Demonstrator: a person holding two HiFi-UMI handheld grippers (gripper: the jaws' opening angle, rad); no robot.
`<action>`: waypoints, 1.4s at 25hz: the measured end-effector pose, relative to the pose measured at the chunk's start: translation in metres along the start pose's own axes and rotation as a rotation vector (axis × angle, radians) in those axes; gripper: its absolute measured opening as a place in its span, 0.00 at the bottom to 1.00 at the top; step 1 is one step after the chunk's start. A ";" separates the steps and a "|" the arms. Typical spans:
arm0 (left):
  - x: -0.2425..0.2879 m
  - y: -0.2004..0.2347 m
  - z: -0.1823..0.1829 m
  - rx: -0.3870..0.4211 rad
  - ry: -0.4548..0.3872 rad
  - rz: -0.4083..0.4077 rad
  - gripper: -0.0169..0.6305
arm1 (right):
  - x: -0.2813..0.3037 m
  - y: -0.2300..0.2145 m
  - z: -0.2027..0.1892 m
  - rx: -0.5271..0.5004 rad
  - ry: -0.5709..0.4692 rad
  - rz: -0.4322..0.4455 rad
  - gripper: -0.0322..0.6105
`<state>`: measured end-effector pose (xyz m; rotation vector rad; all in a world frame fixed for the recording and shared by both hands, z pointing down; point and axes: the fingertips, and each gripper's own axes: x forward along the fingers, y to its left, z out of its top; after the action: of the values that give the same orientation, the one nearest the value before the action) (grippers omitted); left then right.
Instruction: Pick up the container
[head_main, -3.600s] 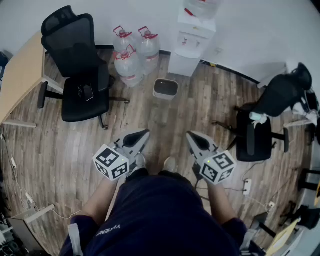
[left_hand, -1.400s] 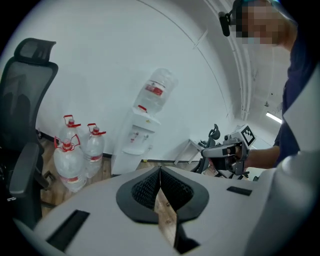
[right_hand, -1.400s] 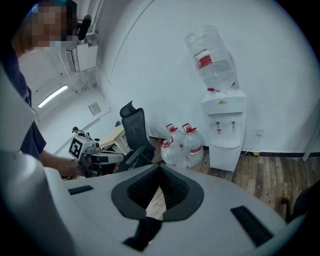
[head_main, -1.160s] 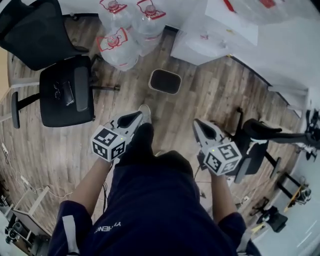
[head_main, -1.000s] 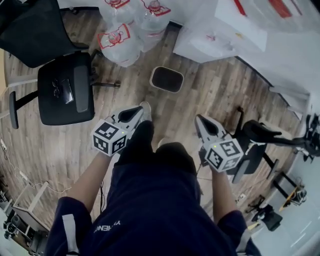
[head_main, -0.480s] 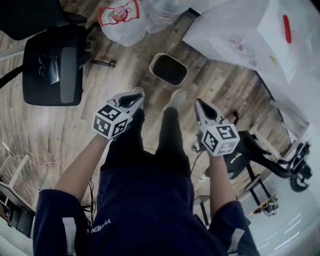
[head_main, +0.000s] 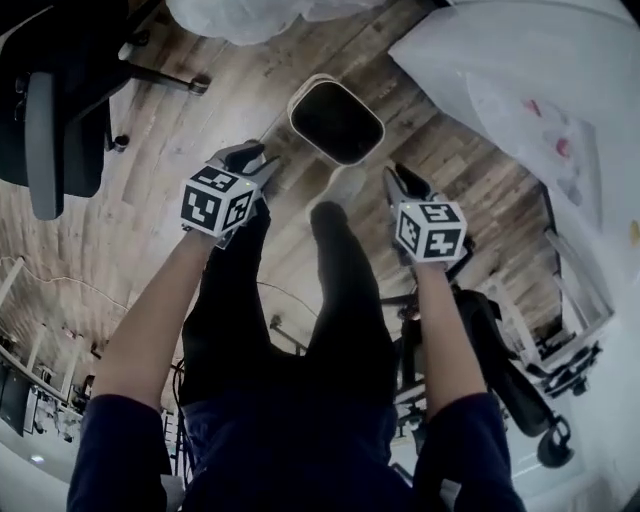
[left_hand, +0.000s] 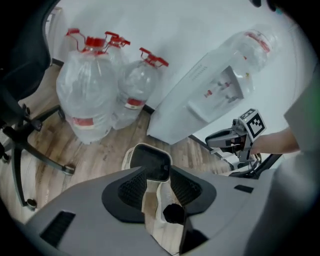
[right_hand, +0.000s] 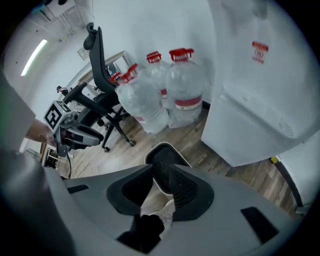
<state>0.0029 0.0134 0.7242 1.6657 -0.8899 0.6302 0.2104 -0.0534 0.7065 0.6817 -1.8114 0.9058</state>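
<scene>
The container (head_main: 336, 120) is a small white bin with a dark inside, standing on the wooden floor just ahead of my feet. My left gripper (head_main: 255, 160) hovers at its near left, my right gripper (head_main: 400, 180) at its near right; both are above it and apart from it. In the left gripper view, the left gripper's (left_hand: 159, 172) jaws are opening with nothing between them, and the container (left_hand: 148, 161) shows beyond the gap. In the right gripper view, the right gripper's (right_hand: 161, 175) jaws are opening, narrower and empty, with the container (right_hand: 167, 159) past them.
Large water bottles (left_hand: 87, 95) with red caps stand behind the container to the left. A white water dispenser (left_hand: 210, 95) stands behind it to the right. Black office chairs (head_main: 50, 100) stand at the left and lower right (head_main: 520, 380). My legs and shoes (head_main: 340, 190) are just short of the container.
I have stepped up to the container, which now lies close below my head. Both grippers have come forward to flank its near side.
</scene>
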 end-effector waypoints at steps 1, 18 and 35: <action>0.018 0.010 -0.006 -0.023 0.011 0.018 0.27 | 0.021 -0.012 -0.007 -0.001 0.029 0.003 0.21; 0.236 0.125 -0.067 -0.227 0.108 0.155 0.37 | 0.247 -0.134 -0.094 -0.069 0.252 -0.046 0.35; 0.203 0.109 -0.052 -0.230 0.085 0.194 0.23 | 0.222 -0.111 -0.069 -0.181 0.245 -0.135 0.15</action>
<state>0.0331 0.0016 0.9585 1.3479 -1.0295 0.6970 0.2463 -0.0724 0.9610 0.5462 -1.5862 0.6942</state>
